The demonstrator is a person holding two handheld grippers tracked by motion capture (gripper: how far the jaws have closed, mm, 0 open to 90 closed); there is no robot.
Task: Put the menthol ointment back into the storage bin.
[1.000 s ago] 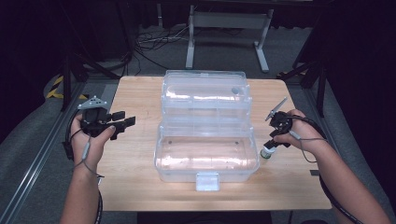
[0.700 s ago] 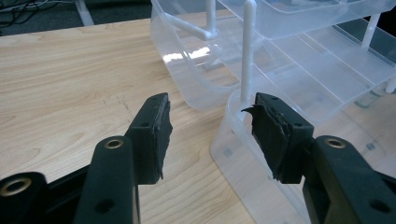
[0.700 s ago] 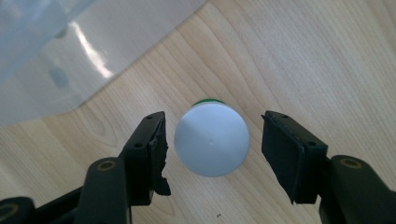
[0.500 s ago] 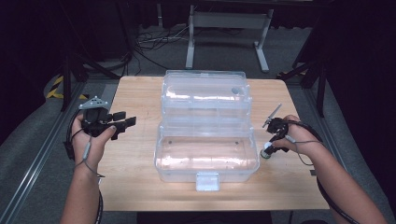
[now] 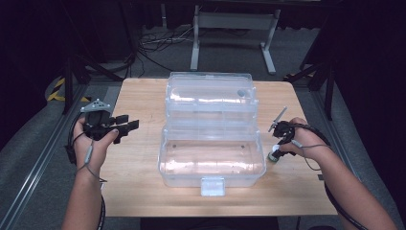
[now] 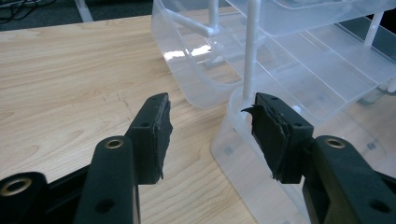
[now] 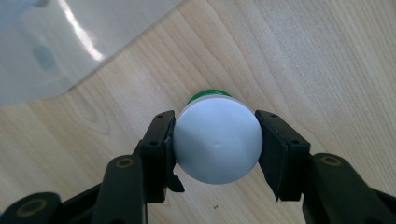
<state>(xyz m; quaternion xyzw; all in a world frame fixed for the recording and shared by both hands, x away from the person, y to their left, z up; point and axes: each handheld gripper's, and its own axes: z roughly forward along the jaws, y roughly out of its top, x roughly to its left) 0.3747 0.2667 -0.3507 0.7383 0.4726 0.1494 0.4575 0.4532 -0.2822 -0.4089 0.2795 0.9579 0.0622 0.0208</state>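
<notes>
White-capped bottle (image 7: 217,142) with green body, upright on table (image 5: 143,191) near right edge, just beside right end of clear box (image 5: 210,163); seen from above in right gripper view, green rim peeping out behind cap. Right gripper (image 7: 215,144) pointed down over bottle, jaws just closing, one pad touching each side of cap, clasping it. In high view, right gripper (image 5: 276,152) held in person's right hand (image 5: 292,141), bottle (image 5: 273,156) small beneath it, cable looping toward forearm. Left gripper (image 5: 125,126) held in left hand (image 5: 95,139) over left part of table, well apart from box, jaws spread and empty; in left gripper view, left gripper (image 6: 210,126) aimed level at left end of box (image 6: 243,154), bare wood between pads. Box lid raised toward far edge, tiered trays stepped up behind lower tub, latch at near edge.
</notes>
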